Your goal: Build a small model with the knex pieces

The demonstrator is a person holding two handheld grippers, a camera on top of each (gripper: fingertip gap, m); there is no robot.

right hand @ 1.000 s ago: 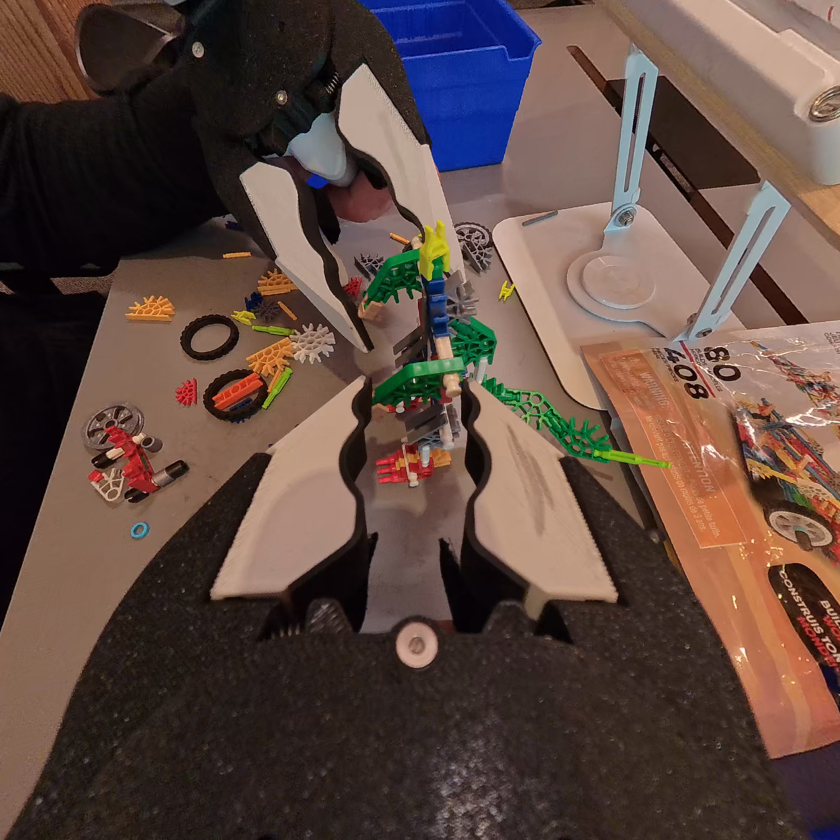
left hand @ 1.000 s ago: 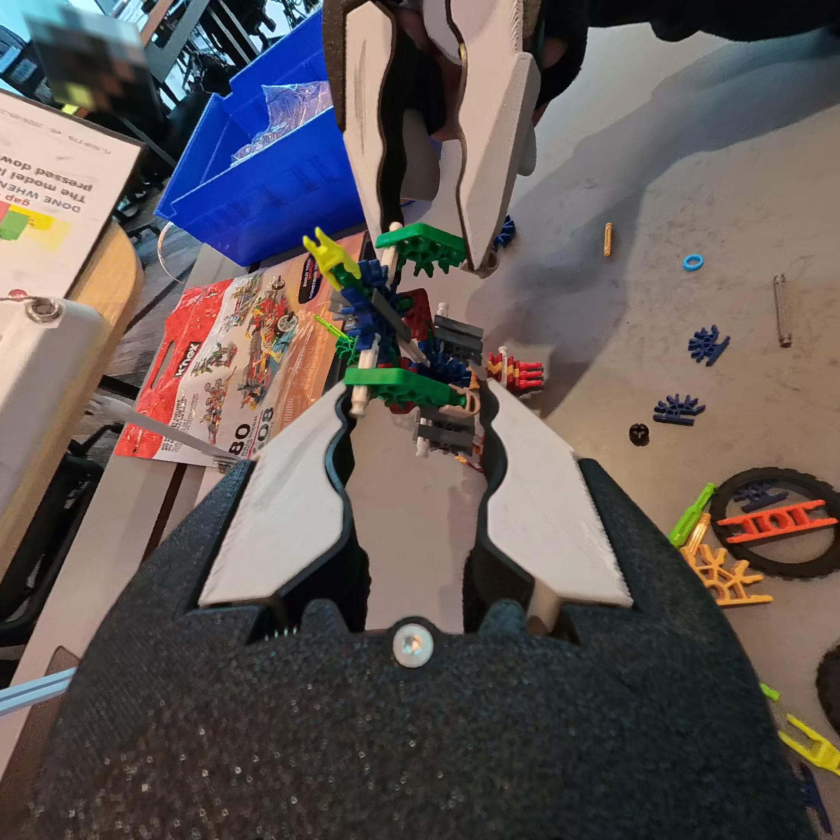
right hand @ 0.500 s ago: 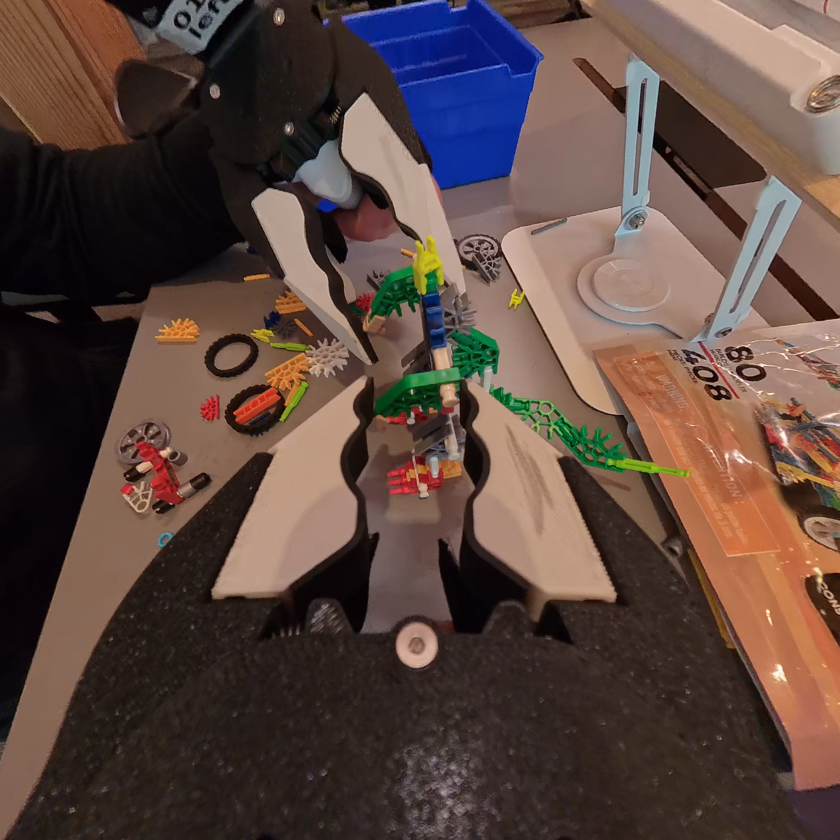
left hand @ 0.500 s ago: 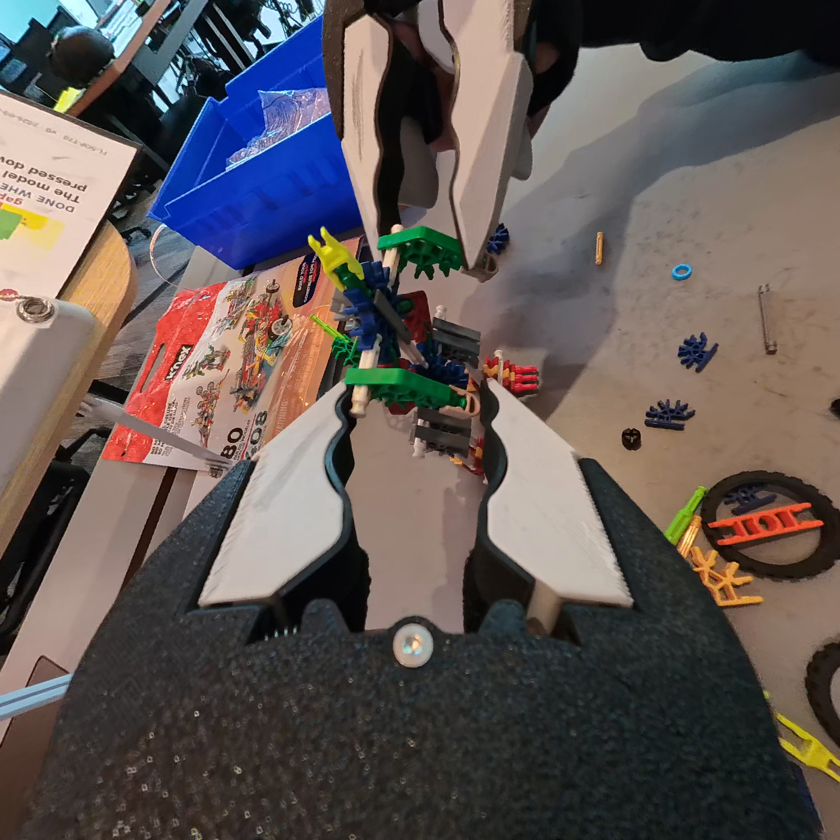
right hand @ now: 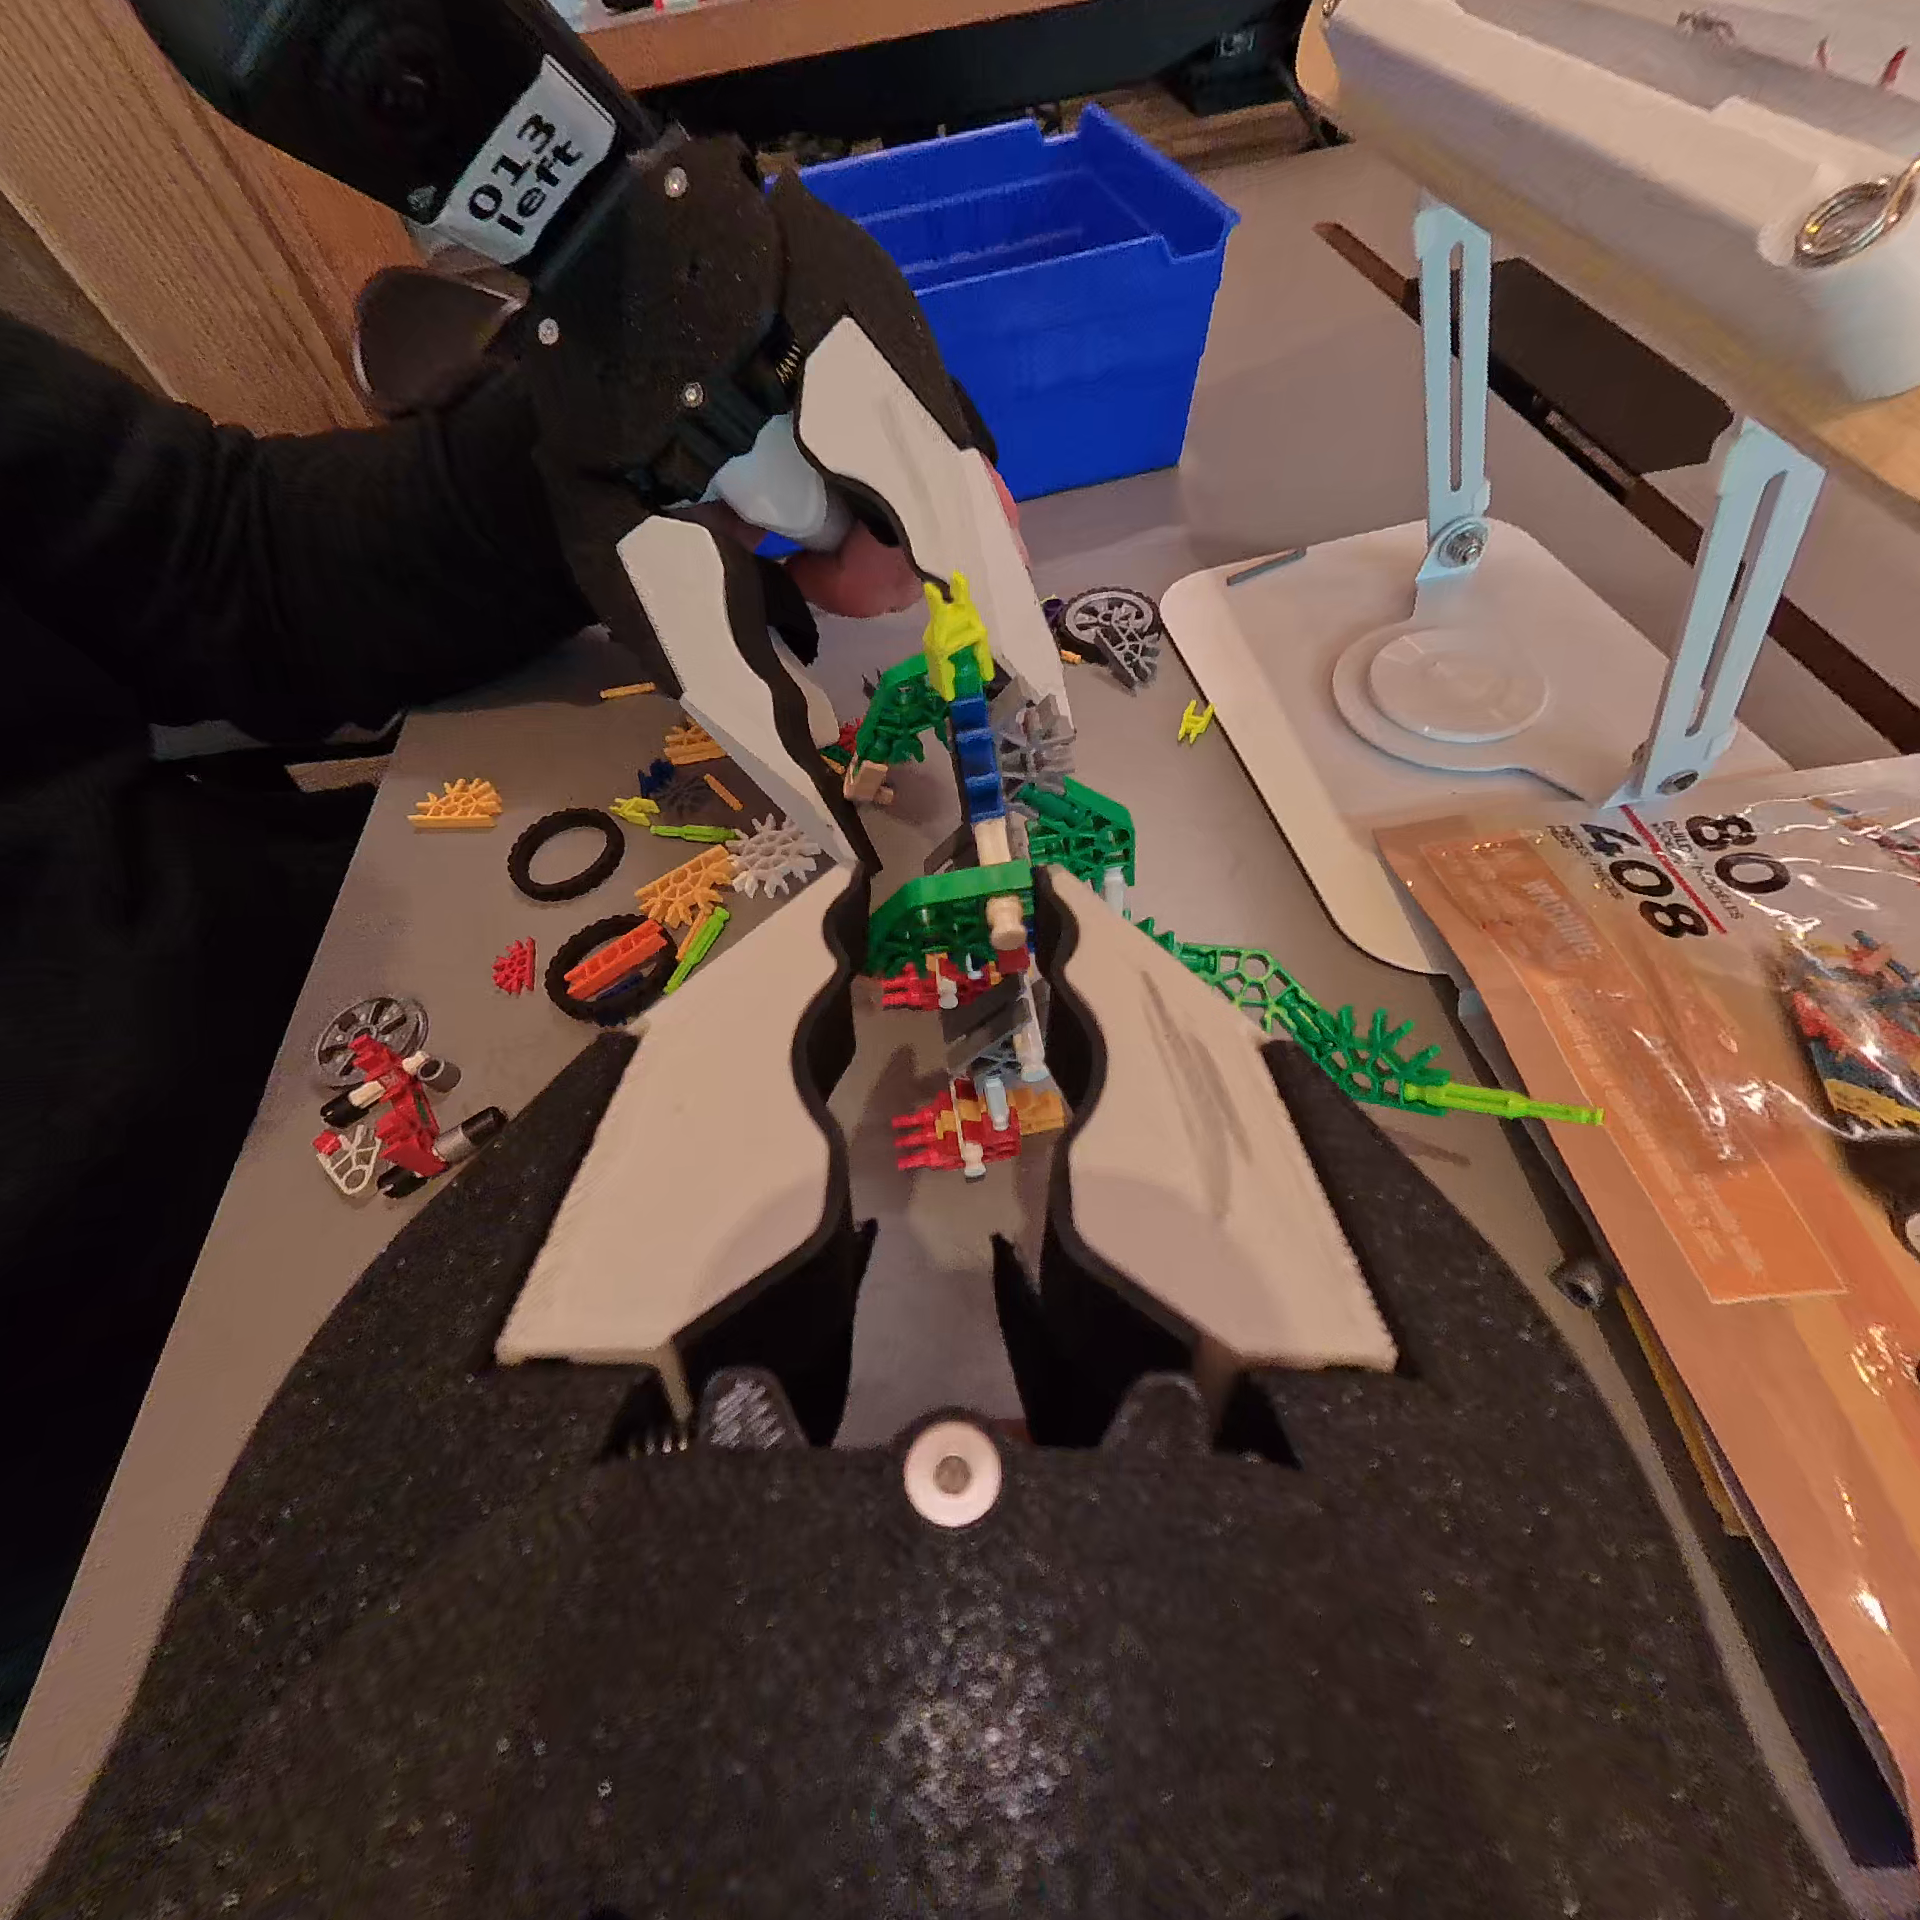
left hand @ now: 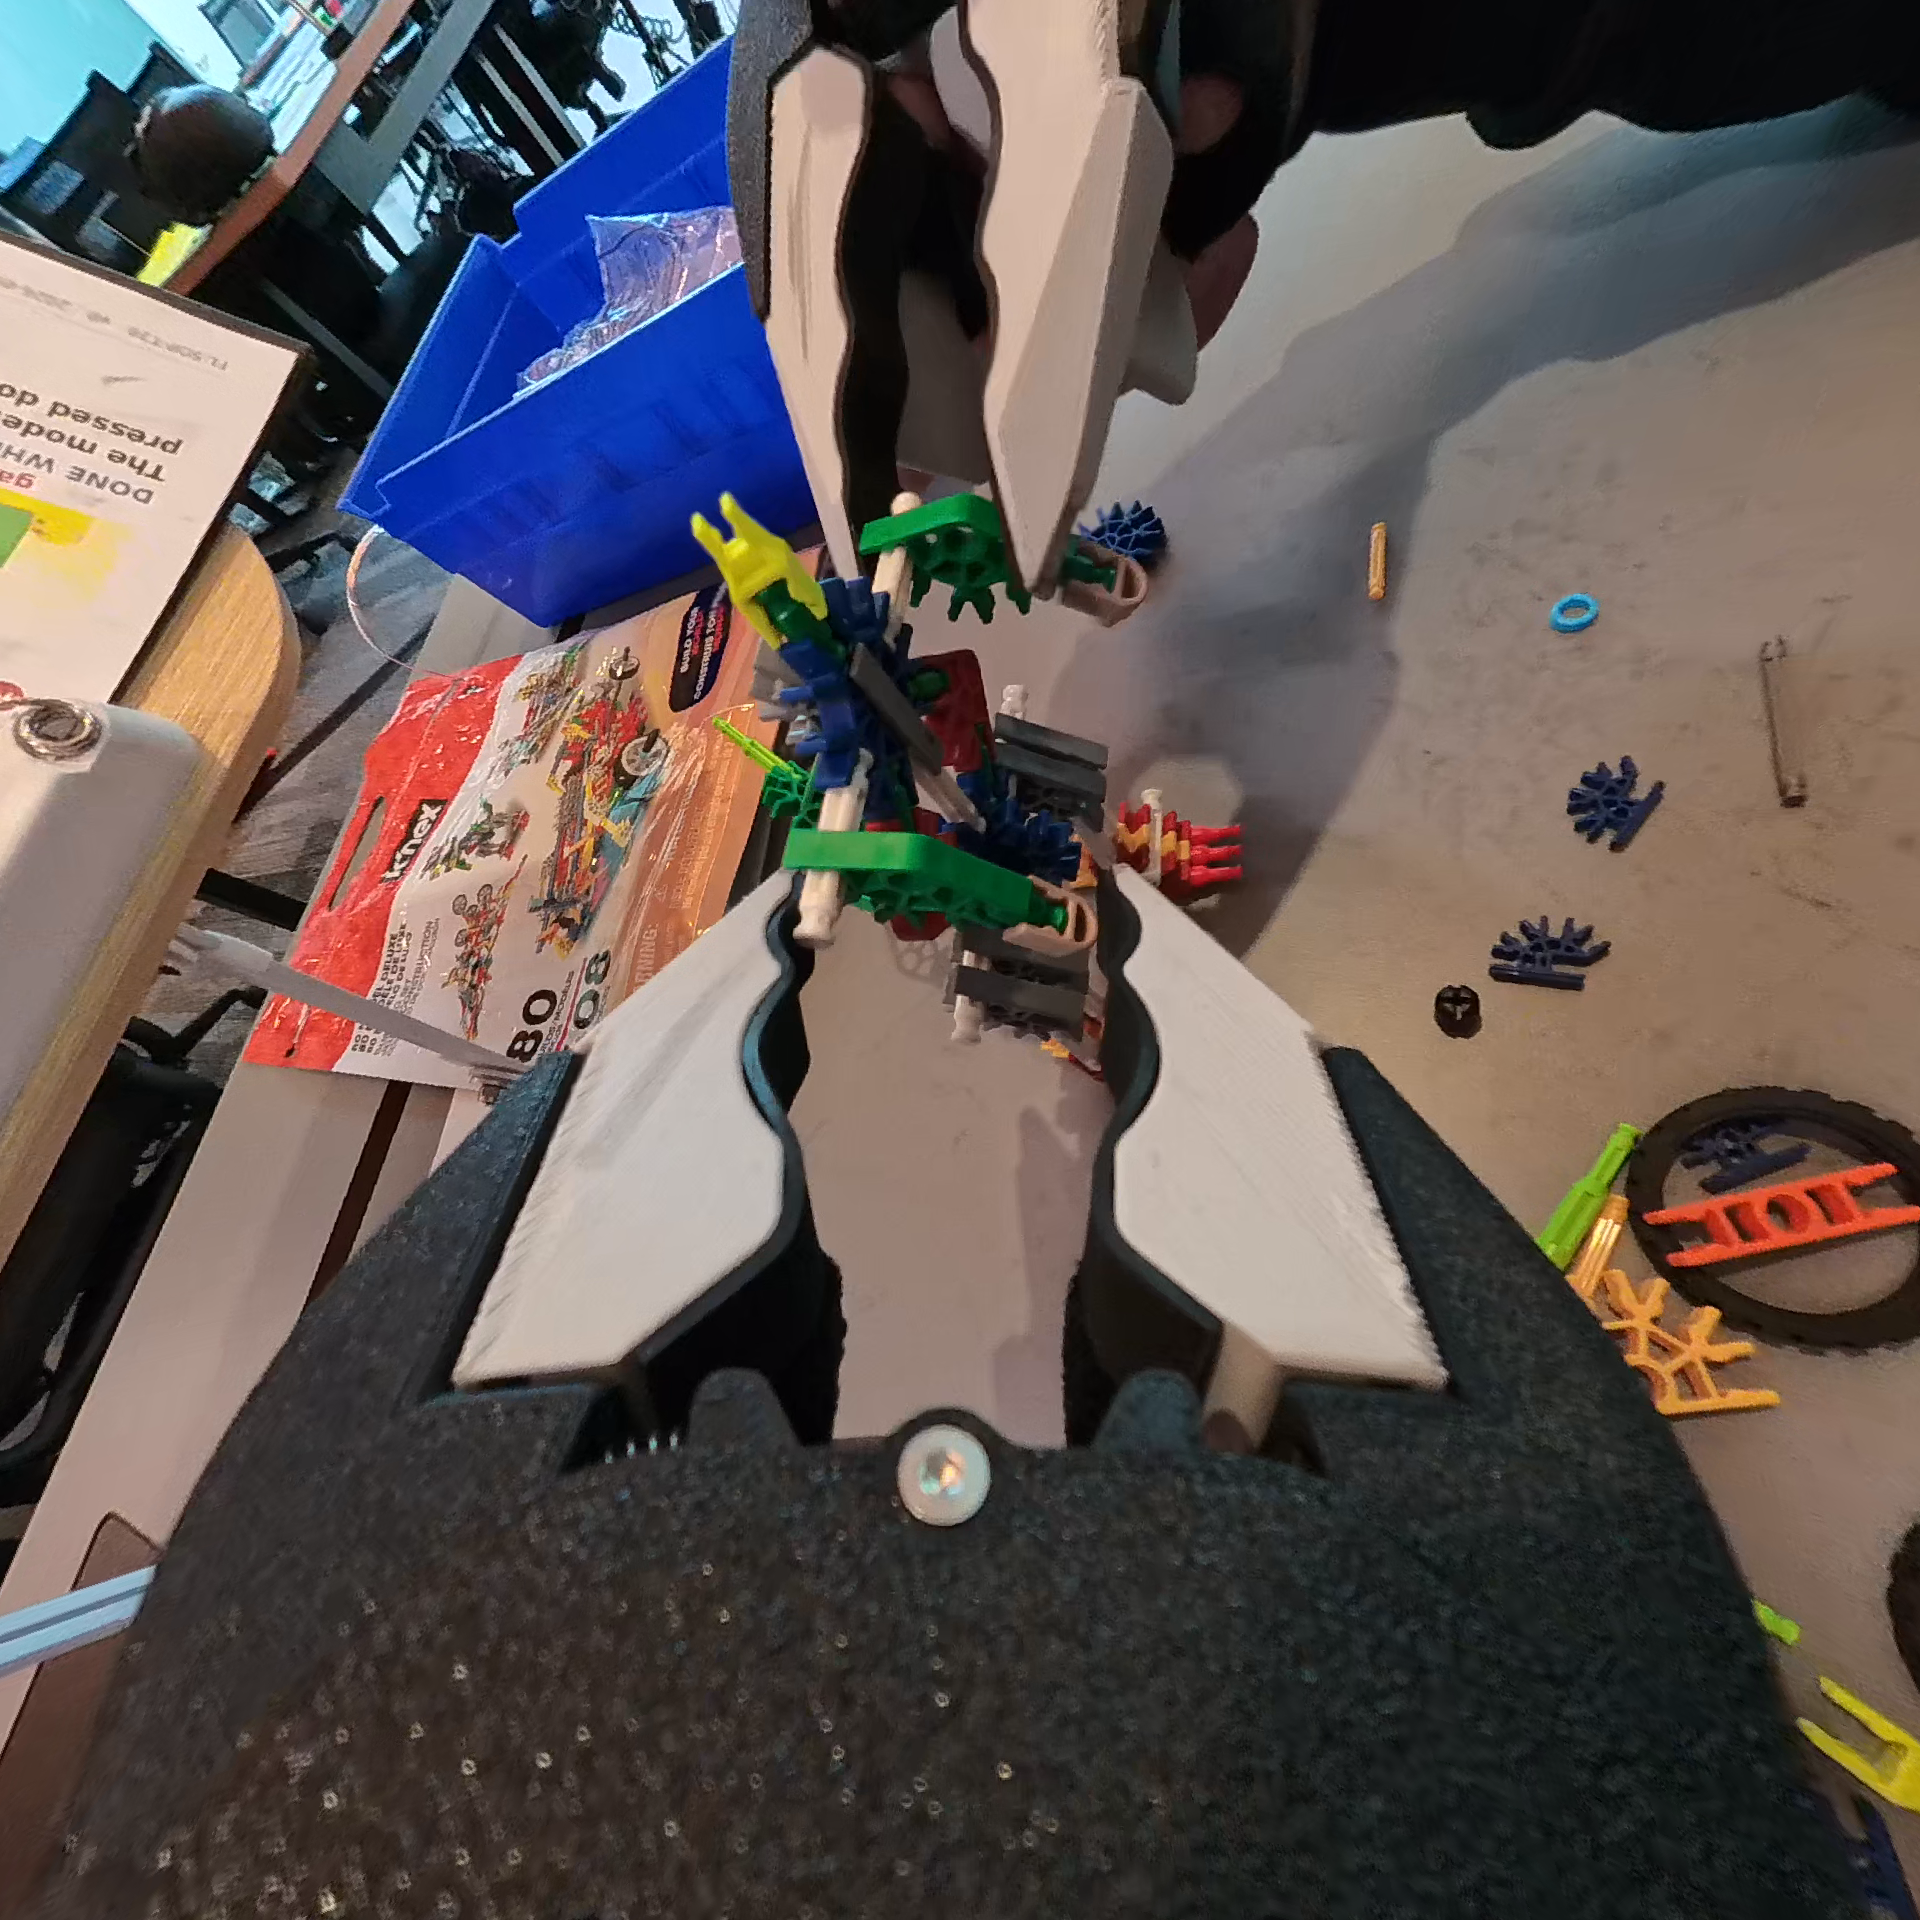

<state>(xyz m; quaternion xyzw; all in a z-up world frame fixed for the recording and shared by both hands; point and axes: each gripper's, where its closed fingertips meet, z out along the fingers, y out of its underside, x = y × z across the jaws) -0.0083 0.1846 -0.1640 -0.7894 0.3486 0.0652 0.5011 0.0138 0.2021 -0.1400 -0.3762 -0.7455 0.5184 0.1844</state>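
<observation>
A grey counter (left hand: 1558,436), scuffed and shadowed, fills the foreground. A wooden panel wall (right hand: 156,208) rises at its far left corner in the right wrist view. Beyond the counter edge, a rounded wooden tabletop (left hand: 208,665) sits near dark office desks and chairs (left hand: 343,208) under cool daylight.

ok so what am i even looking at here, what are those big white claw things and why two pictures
Each picture comes from a camera riding on a hand-held gripper, a two-fingered clamp a person squeezes. One view shows the left hand-held gripper, the other the right hand-held gripper. They face each other, so each also appears farther off in the other's picture. Both are closed on green pieces of one colourful toy model standing on the grey table. Loose toy parts, black tyres, a blue bin and the kit's bag lie around it.
</observation>
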